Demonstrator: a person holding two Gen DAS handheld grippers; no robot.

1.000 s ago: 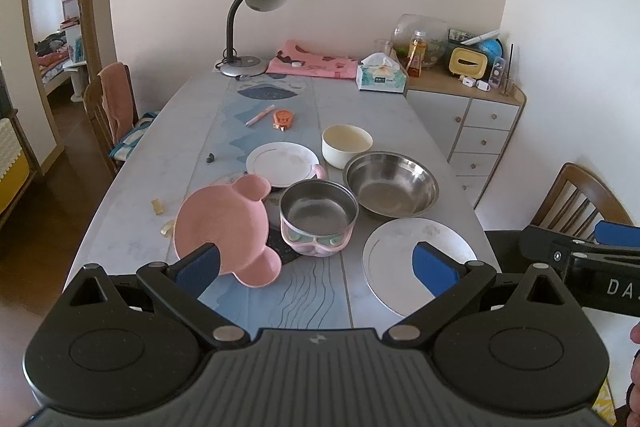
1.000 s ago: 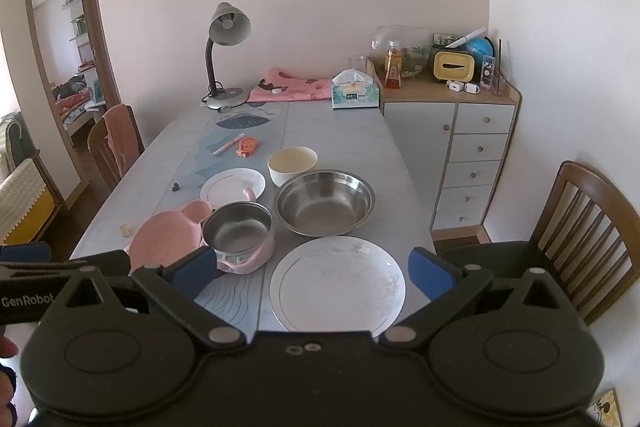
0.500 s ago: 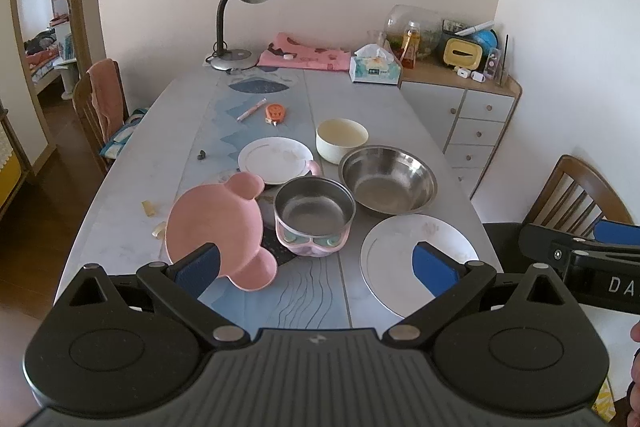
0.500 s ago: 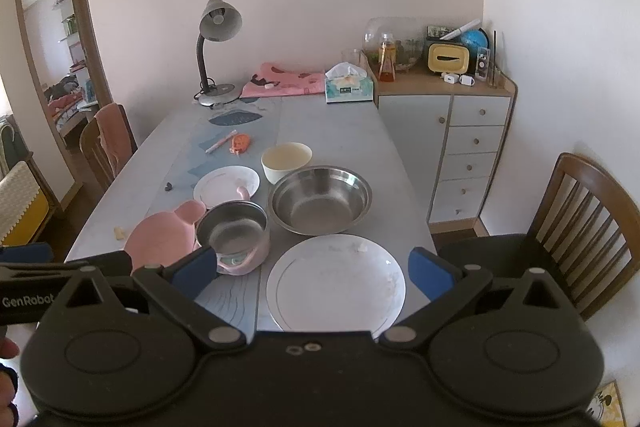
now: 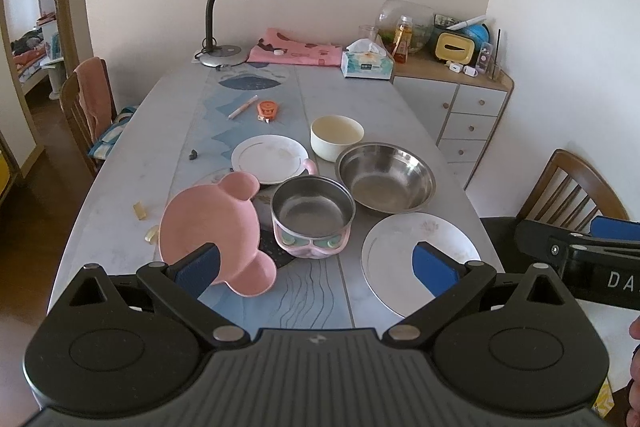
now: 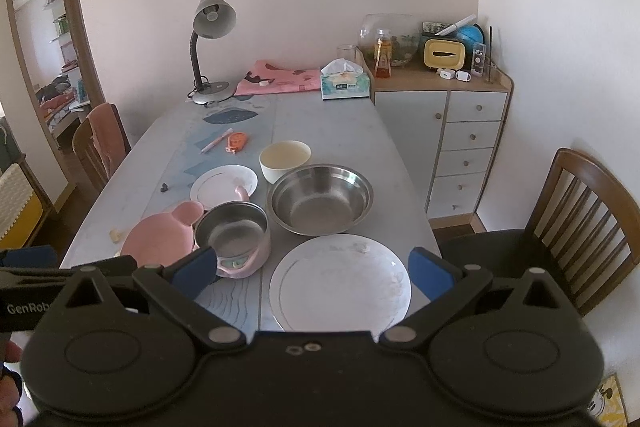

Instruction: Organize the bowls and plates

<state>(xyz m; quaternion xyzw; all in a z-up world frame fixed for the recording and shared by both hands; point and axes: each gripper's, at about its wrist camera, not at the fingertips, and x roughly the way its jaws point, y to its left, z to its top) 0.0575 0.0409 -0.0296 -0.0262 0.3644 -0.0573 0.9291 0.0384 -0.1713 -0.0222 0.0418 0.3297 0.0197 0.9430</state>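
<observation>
Six dishes lie grouped on the surface [image 5: 132, 163], none stacked.

- Large white plate [image 6: 340, 285]: nearest edge, at 6 o'clock of the group in the right wrist view.
- Large steel bowl [image 6: 320, 199]: at 12 o'clock of that plate, just beside it.
- Cream bowl [image 6: 285, 159]: at 11 o'clock of the steel bowl, close by.
- Small white plate [image 6: 222, 181]: at 9 o'clock of the cream bowl.
- Pink-cased steel bowl [image 6: 234, 237]: at 9 o'clock of the large plate; its handle overlaps the small plate's rim.
- Pink bear-shaped plate [image 5: 212, 227]: at 9 o'clock of the cased bowl, touching it.

Left claw [image 5: 316, 267]: wide apart, empty, held above the near edge. Right claw [image 6: 312, 273]: likewise wide, empty, framing the large plate.

Step, as judged: approach, before any first pick. The next move likely calls for lowering one claw over a rim, a thin plate edge needing a shallow, careful bite.
</observation>
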